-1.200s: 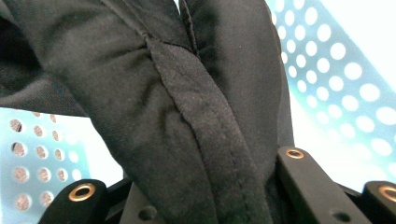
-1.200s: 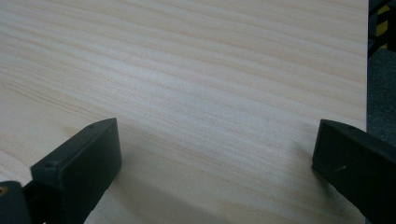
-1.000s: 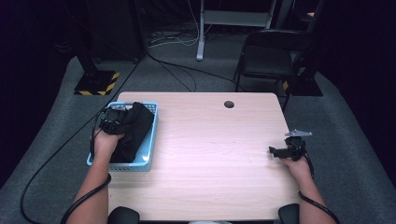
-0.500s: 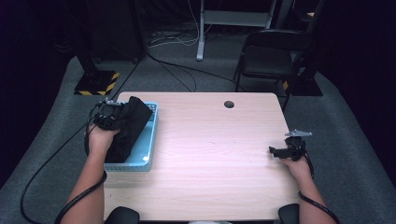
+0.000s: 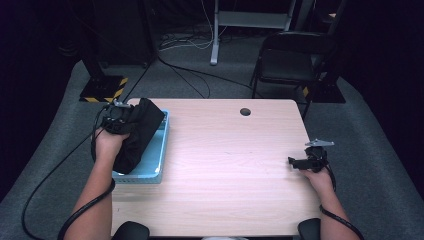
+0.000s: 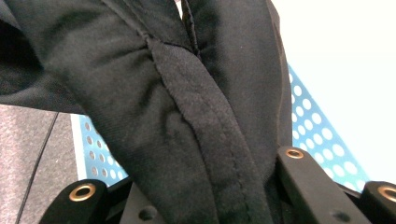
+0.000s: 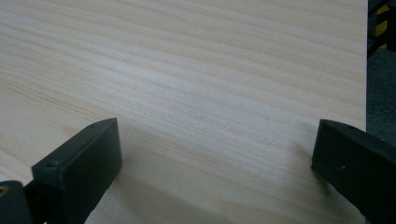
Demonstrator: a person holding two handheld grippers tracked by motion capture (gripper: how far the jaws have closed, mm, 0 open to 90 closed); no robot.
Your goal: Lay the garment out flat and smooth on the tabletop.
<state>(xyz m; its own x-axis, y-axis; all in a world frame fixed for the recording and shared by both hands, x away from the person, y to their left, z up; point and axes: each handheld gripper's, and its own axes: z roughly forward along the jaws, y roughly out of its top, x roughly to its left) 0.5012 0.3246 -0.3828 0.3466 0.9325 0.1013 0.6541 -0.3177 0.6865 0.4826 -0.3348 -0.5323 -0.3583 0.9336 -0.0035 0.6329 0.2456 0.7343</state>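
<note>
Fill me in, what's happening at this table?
A person works with a gripper in each hand. The left gripper is shut on a black cloth, holding it above the blue perforated basket at the table's left edge. The right gripper rests open and empty near the right edge.

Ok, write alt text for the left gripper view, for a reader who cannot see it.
A bunched black cloth with a raised seam hangs between the two black jaws of the left claw, which is shut on it. Behind the cloth is a blue perforated basket, with the pale table beyond.
</note>
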